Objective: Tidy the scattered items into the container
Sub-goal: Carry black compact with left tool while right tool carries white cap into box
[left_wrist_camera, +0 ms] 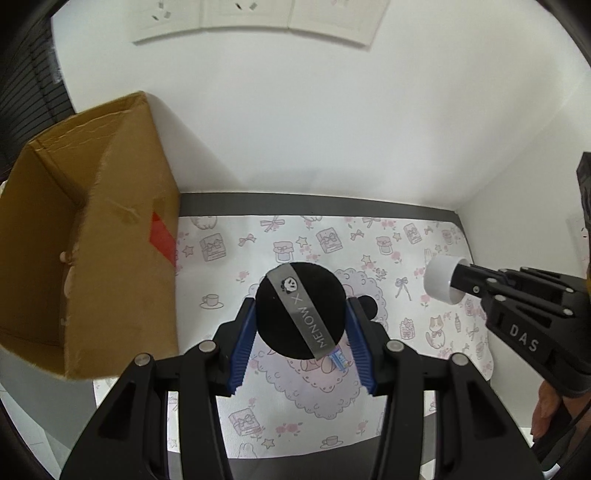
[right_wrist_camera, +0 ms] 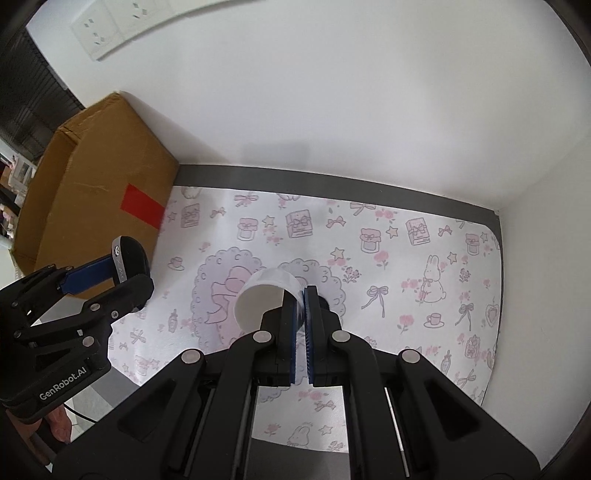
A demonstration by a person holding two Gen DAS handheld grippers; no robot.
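Observation:
A round black powder puff (left_wrist_camera: 280, 325) with a grey "MENOW" ribbon hangs above the patterned mat (left_wrist_camera: 295, 236). My left gripper (left_wrist_camera: 301, 306) is shut on it, with a blue pad on each side. The open brown cardboard box (left_wrist_camera: 92, 240) stands to its left, with some pale items dimly visible inside. My right gripper (right_wrist_camera: 303, 295) is shut on the wall of a white ring-shaped roll (right_wrist_camera: 266, 291), held clear of the mat. The right wrist view shows the left gripper (right_wrist_camera: 129, 273) with the puff (right_wrist_camera: 135, 254) beside the box (right_wrist_camera: 92, 184). In the left wrist view, the right gripper (left_wrist_camera: 461, 277) carries the roll (left_wrist_camera: 439, 277) at right.
The mat (right_wrist_camera: 406, 266) lies in a corner, with white walls behind and on the right. Wall sockets (left_wrist_camera: 258, 18) sit high on the back wall. A small blue item (left_wrist_camera: 340, 360) shows just below the puff. A hand (left_wrist_camera: 546, 410) grips the right tool.

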